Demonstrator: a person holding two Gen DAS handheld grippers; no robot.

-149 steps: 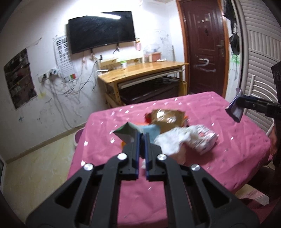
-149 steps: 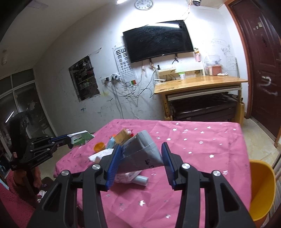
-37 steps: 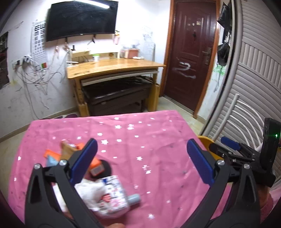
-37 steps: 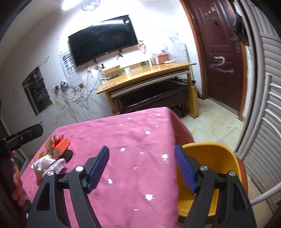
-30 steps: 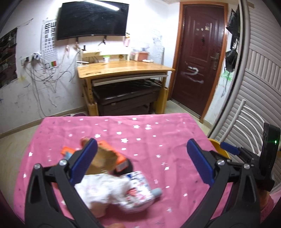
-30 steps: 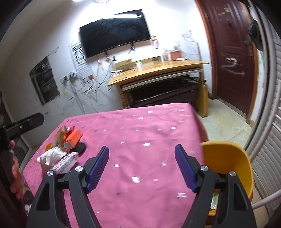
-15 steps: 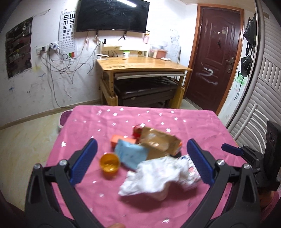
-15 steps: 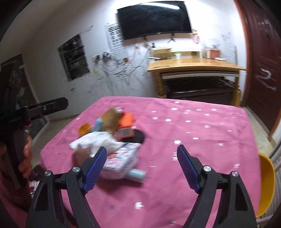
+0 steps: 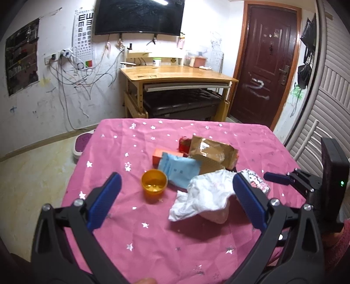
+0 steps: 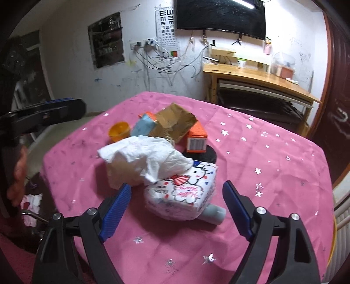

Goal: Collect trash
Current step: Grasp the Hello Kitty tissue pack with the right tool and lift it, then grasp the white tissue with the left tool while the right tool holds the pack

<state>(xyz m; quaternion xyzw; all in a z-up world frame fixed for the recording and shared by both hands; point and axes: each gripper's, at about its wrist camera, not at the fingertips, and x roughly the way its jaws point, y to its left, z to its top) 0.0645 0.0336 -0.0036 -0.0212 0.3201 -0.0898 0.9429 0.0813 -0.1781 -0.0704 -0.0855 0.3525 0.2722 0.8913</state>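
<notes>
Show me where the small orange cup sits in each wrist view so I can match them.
Left wrist view: orange cup at centre-left, left of the blue packet, between the tool's open fingers.
Right wrist view: orange cup upper left, at the pile's far-left edge.
Shared landmark: the wall-mounted TV.

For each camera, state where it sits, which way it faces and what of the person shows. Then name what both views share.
Left wrist: on the left claw, open, facing across the pink table toward the wooden desk; the right claw shows at right.
Right wrist: on the right claw, open, over the Hello Kitty pack; the left claw and a hand show at left.
Shared: orange cup, white tissue.
</notes>
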